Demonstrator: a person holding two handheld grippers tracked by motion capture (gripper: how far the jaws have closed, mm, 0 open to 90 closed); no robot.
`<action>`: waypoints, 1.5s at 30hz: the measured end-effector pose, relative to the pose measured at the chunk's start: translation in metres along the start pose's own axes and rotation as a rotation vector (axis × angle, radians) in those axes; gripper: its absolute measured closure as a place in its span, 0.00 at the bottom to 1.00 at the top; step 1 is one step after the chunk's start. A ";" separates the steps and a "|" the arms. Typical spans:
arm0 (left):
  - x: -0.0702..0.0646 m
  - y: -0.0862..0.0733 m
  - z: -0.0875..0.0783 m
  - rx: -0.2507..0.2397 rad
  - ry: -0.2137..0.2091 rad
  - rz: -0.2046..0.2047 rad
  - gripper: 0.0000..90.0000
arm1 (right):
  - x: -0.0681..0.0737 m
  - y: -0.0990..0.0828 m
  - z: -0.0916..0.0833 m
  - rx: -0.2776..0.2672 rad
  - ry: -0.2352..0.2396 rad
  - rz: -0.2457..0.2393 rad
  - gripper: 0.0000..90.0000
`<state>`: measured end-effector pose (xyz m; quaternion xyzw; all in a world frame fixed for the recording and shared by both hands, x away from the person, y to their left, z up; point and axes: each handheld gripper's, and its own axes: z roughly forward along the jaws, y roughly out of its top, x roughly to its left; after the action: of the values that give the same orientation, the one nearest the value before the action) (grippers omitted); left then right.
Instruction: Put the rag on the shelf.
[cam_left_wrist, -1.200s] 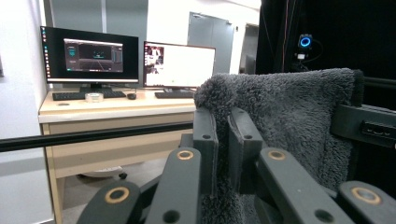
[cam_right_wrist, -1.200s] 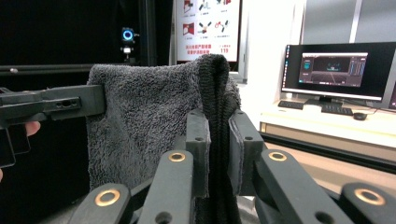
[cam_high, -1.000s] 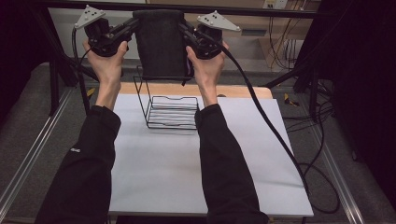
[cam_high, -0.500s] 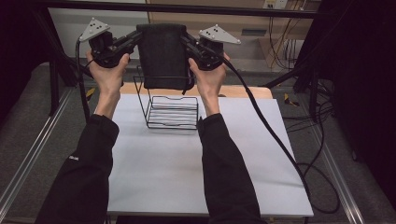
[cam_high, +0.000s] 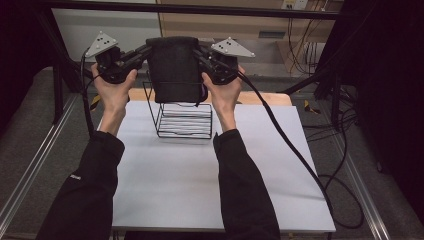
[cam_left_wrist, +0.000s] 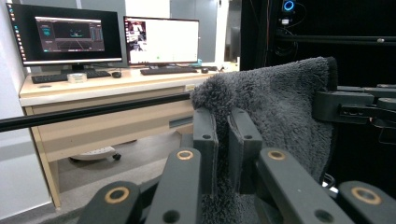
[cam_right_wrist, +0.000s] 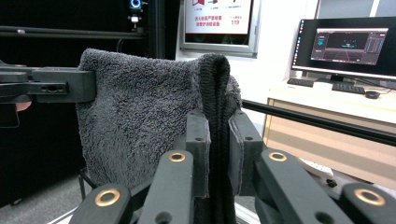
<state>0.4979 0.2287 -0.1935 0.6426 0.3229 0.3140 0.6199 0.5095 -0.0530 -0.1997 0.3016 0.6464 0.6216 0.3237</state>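
The towel (cam_high: 173, 67) is pinched at both top corners by the left gripper (cam_high: 142, 52) and right gripper (cam_high: 200, 54), held above the wire rack (cam_high: 182, 119); draping it is left.

A dark grey fluffy towel (cam_high: 173, 70) hangs folded, upright, above the wire rack (cam_high: 183, 119).

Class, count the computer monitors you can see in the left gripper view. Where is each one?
2. A dark-screened monitor stands at the left end of the wooden desk; a bright-screened monitor stands beside it, to its right. More may be hidden behind the grey towel.
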 end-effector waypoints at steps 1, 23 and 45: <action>0.000 -0.001 -0.001 0.000 -0.002 0.000 0.91 | 0.000 0.000 0.000 0.001 0.001 -0.004 0.89; -0.014 -0.012 -0.014 0.018 -0.019 0.042 0.92 | 0.008 -0.010 -0.015 0.014 0.004 -0.048 0.89; -0.018 -0.025 -0.029 0.037 -0.025 0.071 0.91 | 0.018 -0.019 -0.026 0.021 0.036 -0.088 0.89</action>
<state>0.4633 0.2314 -0.2172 0.6689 0.2976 0.3216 0.6005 0.4778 -0.0555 -0.2186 0.2652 0.6714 0.6052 0.3356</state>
